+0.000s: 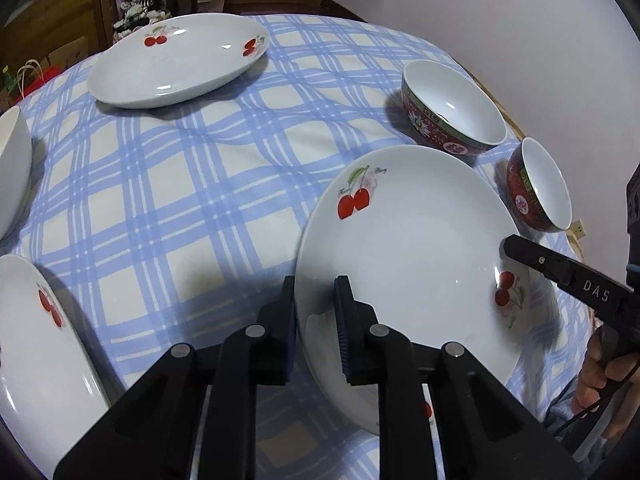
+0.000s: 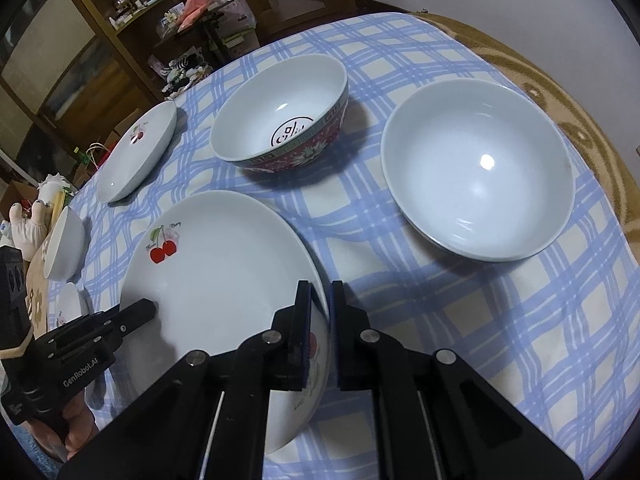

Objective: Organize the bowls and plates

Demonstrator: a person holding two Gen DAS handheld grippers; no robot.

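Note:
A white cherry plate (image 1: 412,264) is held between both grippers, lifted off the checked cloth. My left gripper (image 1: 316,312) is shut on its left rim; my right gripper (image 2: 320,320) is shut on its right rim (image 2: 224,280). A second cherry plate (image 1: 176,60) lies at the far left, also in the right wrist view (image 2: 138,156). A third cherry plate (image 1: 40,344) sits at the near left. Two red patterned bowls (image 1: 452,108) (image 1: 540,184) stand at the right; the right wrist view shows one as a red bowl (image 2: 280,120) and the other from inside as a white bowl (image 2: 476,168).
A white bowl (image 1: 12,168) sits at the left edge, also seen in the right wrist view (image 2: 64,244). The round table's blue checked cloth (image 1: 180,184) covers the top. Wooden shelves (image 2: 120,20) and clutter stand beyond the far edge.

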